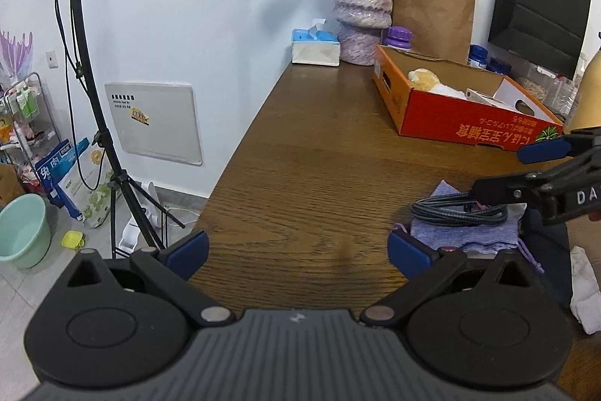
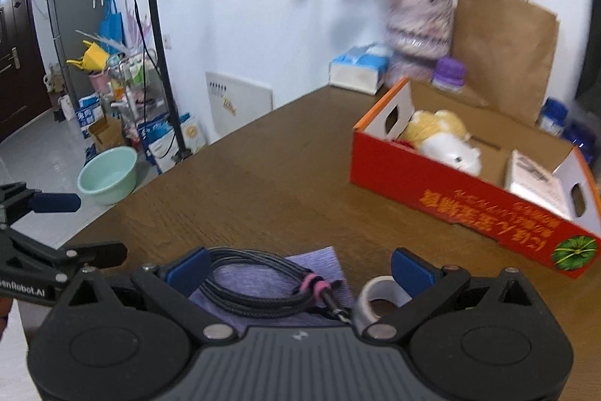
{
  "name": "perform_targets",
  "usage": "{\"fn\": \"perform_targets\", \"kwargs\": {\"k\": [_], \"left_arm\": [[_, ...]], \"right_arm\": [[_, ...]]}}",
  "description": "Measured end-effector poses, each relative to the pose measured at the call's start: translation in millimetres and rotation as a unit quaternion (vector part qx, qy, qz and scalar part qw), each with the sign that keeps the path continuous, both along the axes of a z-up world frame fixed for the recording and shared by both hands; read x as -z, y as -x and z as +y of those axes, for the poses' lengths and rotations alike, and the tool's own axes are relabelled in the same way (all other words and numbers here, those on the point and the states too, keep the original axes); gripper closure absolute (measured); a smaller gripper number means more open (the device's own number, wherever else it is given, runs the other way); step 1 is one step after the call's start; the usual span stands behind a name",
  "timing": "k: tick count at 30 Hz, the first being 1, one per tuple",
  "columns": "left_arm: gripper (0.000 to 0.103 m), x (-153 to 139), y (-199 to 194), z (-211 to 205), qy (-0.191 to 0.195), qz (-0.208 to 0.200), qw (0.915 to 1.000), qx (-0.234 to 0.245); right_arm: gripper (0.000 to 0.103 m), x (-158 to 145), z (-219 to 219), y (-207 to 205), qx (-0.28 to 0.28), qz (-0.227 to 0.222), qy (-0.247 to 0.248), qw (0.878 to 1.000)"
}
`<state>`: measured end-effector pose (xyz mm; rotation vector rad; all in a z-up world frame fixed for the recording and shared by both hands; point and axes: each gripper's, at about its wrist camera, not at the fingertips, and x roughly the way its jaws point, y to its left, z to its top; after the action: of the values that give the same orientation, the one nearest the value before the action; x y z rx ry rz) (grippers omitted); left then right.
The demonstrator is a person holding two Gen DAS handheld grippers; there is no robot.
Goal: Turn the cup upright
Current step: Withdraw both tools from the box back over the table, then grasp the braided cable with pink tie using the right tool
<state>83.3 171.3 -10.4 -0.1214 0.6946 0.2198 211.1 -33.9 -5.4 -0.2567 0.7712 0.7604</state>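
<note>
Both grippers stand wide, holding nothing: the left gripper (image 1: pixel 298 252) over bare wooden table (image 1: pixel 319 156), the right gripper (image 2: pixel 298 269) above a coiled cable (image 2: pixel 259 282) on purple cloth (image 2: pixel 319 262). No cup shows.

My wooden surface (image 1: pixel 300 145) meets a white wall (image 1: pixel 188 6). Beyond its edge I see grey tiled floor (image 2: pixel 33 153). A dark door (image 2: pixel 15 55) stands far left.

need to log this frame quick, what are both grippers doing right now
Left gripper: open, nothing between its fingers, over the table.
Right gripper: open, holding nothing, above the coiled cable.
</note>
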Motion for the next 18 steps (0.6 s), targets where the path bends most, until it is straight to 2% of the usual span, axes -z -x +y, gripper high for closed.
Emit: {"fn": "perform_targets", "kwargs": {"k": [10, 18], "left_arm": [[0.000, 3.1, -3.5, 11.5, 0.010, 0.002, 0.9999, 0.000], [0.000, 9.2, -8.9, 21.3, 0.021, 0.009, 0.9997, 0.000]], "right_arm": [[0.000, 13.1, 25.4, -25.1, 0.006, 0.094, 0.014, 0.995], [0.000, 23.3, 38.8, -31.1, 0.011, 0.137, 0.043, 0.989]]}}
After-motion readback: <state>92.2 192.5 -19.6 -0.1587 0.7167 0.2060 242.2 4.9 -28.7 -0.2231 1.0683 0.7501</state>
